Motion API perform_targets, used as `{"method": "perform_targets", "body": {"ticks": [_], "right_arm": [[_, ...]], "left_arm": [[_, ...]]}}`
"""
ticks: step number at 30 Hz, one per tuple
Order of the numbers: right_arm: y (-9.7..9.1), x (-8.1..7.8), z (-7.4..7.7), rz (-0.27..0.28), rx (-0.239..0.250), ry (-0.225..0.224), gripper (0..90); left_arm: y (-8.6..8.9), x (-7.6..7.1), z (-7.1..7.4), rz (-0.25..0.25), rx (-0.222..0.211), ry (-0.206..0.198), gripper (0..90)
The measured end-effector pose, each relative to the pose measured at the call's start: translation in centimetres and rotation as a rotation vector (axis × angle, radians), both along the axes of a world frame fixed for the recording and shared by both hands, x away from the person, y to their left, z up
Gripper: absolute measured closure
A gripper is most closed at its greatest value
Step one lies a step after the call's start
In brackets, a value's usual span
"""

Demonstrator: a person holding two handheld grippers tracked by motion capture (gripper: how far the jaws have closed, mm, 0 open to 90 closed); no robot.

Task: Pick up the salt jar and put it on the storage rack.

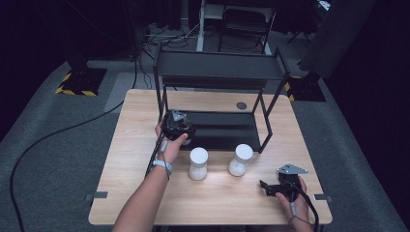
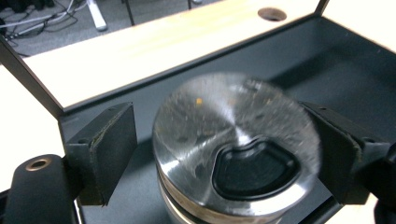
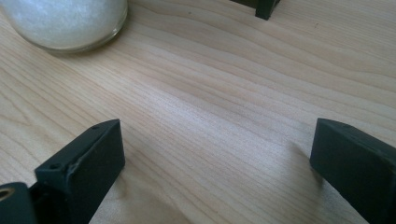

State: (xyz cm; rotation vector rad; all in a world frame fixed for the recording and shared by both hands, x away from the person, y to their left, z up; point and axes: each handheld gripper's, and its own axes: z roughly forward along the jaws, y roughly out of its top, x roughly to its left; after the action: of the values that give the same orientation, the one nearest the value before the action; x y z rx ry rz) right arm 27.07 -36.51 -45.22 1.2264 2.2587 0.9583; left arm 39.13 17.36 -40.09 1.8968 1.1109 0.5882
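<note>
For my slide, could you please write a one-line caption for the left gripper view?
Left tongs open around a metal-lidded jar standing on the black rack's lower shelf.

Left tongs (image 2: pixel 219 154) part-open, right tongs (image 3: pixel 215 168) wide — resting low

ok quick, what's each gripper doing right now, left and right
Left gripper: jaws open around the metal-lidded jar on the rack's lower shelf, with a gap showing at one jaw.
Right gripper: jaws open, empty, over the table.
</note>
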Motion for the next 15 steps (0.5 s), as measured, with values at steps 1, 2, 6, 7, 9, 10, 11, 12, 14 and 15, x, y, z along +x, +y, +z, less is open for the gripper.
{"method": "perform_targets", "body": {"ticks": [1, 2, 6, 7, 9, 10, 11, 12, 14, 15], "right_arm": [[0.0, 0.0, 0.0, 0.0, 0.0, 0.0, 3.0], [0.0, 0.0, 0.0, 0.0, 0.0, 0.0, 3.0], [0.0, 0.0, 0.0, 0.0, 0.0, 0.0, 2.9], [0.0, 0.0, 0.0, 0.0, 0.0, 0.0, 2.9], [0.0, 0.0, 0.0, 0.0, 0.0, 0.0, 2.9], [0.0, 0.0, 0.0, 0.0, 0.0, 0.0, 2.9], [0.0, 0.0, 0.0, -0.001, 0.0, 0.0, 2.9], [0.0, 0.0, 0.0, 0.0, 0.0, 0.0, 2.9], [0.0, 0.0, 0.0, -0.001, 0.0, 0.0, 2.8], [0.0, 0.0, 0.0, -0.001, 0.0, 0.0, 2.9]], "left_arm": [[0.1, -0.1, 0.1, -0.002, -0.004, -0.002, 14.8], [0.1, -0.2, 0.3, -0.008, -0.008, -0.008, 14.8], [0.2, -1.1, 0.9, -0.017, -0.022, -0.042, 14.2], [0.3, -1.3, 0.9, -0.016, -0.031, -0.049, 14.4], [0.4, -1.6, 1.2, -0.021, -0.034, -0.055, 14.4], [0.5, -1.7, 1.4, -0.024, -0.035, -0.058, 14.4], [0.5, -1.9, 1.5, -0.024, -0.04, -0.062, 14.4], [0.6, -2.0, 1.7, -0.027, -0.037, -0.064, 14.5], [0.8, -2.4, 2.0, -0.025, -0.046, -0.069, 14.5], [0.9, -2.6, 2.2, -0.026, -0.048, -0.069, 14.4]]}}
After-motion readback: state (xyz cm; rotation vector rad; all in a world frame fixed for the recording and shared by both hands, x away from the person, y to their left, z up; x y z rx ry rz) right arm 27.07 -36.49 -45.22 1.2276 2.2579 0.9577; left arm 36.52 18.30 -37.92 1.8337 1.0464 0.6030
